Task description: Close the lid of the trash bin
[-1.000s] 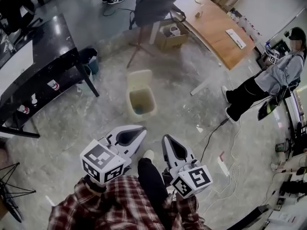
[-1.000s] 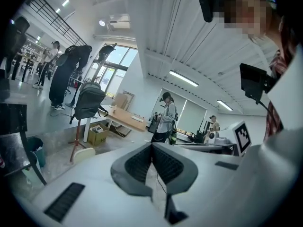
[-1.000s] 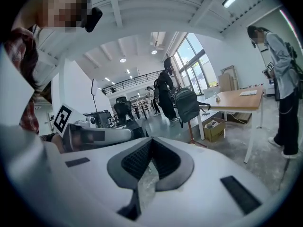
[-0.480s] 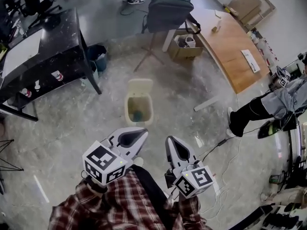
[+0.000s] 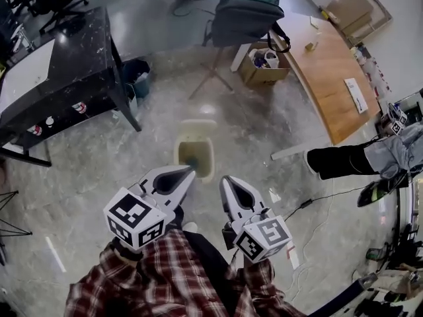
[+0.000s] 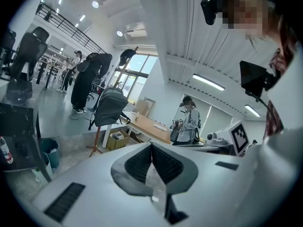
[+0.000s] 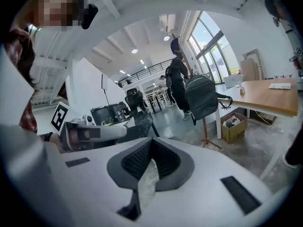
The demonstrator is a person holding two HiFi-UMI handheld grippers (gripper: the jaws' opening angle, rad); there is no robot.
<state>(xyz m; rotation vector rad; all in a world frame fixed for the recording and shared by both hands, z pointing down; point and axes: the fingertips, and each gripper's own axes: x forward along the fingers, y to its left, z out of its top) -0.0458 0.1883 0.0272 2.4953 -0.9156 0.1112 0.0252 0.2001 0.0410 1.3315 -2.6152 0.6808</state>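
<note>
The trash bin (image 5: 195, 154) stands on the floor (image 5: 277, 124) with its lid (image 5: 198, 128) raised at 12 o'clock. The left hand-held gripper (image 5: 186, 172) hovers at the bin's 6 o'clock rim and the right hand-held gripper (image 5: 225, 181) at 5 o'clock. The jaws of both are pressed together, holding nothing.

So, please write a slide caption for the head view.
Left gripper and right gripper, both shut, near the open cream plastic trash bin.

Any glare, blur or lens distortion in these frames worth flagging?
Head view: fisheye bows the edges of the black table; glare patch on the floor just beyond the trash bin. Left gripper view: dark round vignette, bright window. Right gripper view: same vignette, windows blown out.
</note>
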